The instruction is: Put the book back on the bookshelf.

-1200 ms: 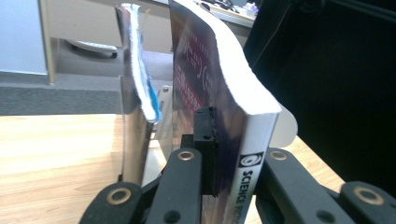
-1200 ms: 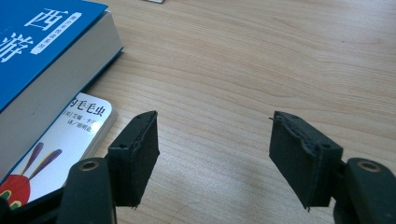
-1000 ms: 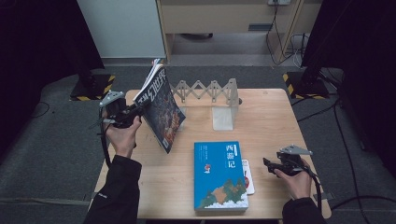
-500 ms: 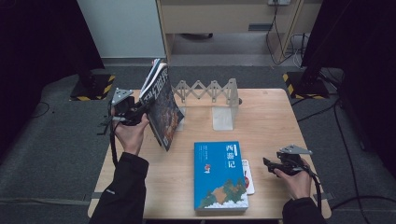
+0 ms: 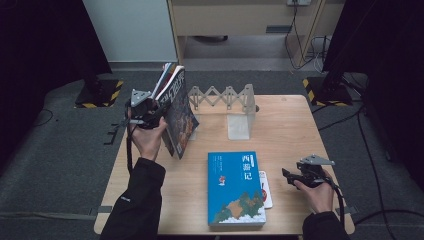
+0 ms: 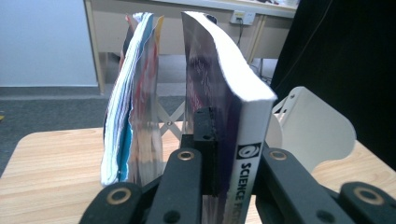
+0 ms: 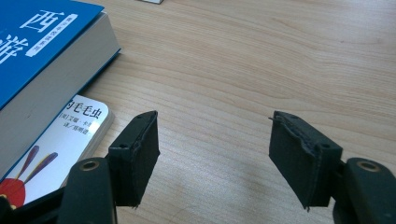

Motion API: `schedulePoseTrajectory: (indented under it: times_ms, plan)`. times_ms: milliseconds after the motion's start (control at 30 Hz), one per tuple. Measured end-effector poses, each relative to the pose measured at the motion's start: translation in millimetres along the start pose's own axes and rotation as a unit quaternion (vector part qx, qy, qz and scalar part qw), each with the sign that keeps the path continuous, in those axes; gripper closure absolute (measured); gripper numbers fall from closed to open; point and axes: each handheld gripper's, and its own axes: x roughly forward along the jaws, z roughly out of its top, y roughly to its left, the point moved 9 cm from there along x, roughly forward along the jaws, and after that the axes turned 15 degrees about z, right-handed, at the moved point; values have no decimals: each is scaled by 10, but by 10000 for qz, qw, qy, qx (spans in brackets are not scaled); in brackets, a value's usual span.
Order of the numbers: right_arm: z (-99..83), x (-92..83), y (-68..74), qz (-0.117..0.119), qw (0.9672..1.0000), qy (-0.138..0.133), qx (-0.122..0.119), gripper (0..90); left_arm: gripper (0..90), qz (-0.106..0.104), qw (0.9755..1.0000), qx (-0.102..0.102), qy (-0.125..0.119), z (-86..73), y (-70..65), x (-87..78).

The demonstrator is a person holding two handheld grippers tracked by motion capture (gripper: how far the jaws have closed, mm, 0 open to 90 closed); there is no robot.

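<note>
My left gripper [image 5: 150, 114] is shut on a thick dark paperback [image 5: 177, 120] and holds it upright over the table's left side. In the left gripper view the jaws of the left gripper [image 6: 233, 156] clamp that paperback [image 6: 224, 88] at its lower spine, which reads "SCIENCE". A few thin magazines [image 6: 133, 98] stand just to its left; whether they touch it is unclear. My right gripper [image 5: 288, 175] rests low at the table's right front, open and empty. In the right gripper view the right gripper [image 7: 215, 156] has bare wood between its pads.
A blue hardcover [image 5: 235, 189] lies flat at the front middle, on top of a small white booklet [image 5: 266, 190] near my right gripper. A white accordion book rack [image 5: 222, 96] with a white bookend [image 5: 240, 122] stands at the back middle. The table's left edge [image 5: 117, 165] is close to my left forearm.
My left hand has carried the paperback a little to the right, toward the rack. The right gripper has stayed where it was.
</note>
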Motion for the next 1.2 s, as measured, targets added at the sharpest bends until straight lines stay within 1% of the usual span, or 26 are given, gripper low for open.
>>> schedulePoseTrajectory:
  times_ms: [133,267,400,633,800,900,1000,1100,1167,1200]
  plan:
    - [-1,1,-5,0,10000,9,-1,331,820,139,9999,62,24,-7,31,48]
    - [-2,7,-2,5,10000,18,6,330,820,269,9996,98,-38,-4,54,85]
    - [1,9,-8,-3,10000,6,-13,331,820,352,9992,67,-152,-3,64,105]
    - [0,11,-9,6,10000,14,-27,330,820,405,9989,157,-148,-34,30,145]
    - [0,11,-3,14,10000,15,-12,330,819,438,9988,185,-107,-97,18,182]
    - [-1,12,-1,16,10000,16,-8,331,820,420,9989,194,-48,-151,18,208]
    - [-1,9,-3,18,10000,21,-23,330,819,378,9991,199,-83,-166,20,203]
    - [-2,9,-3,16,10000,20,-32,330,816,343,9990,278,48,-188,35,185]
    - [-2,6,1,25,10000,22,-21,330,814,333,9986,364,181,-209,48,174]
    - [-2,6,2,24,10000,23,-19,329,813,354,9981,426,286,-223,62,171]
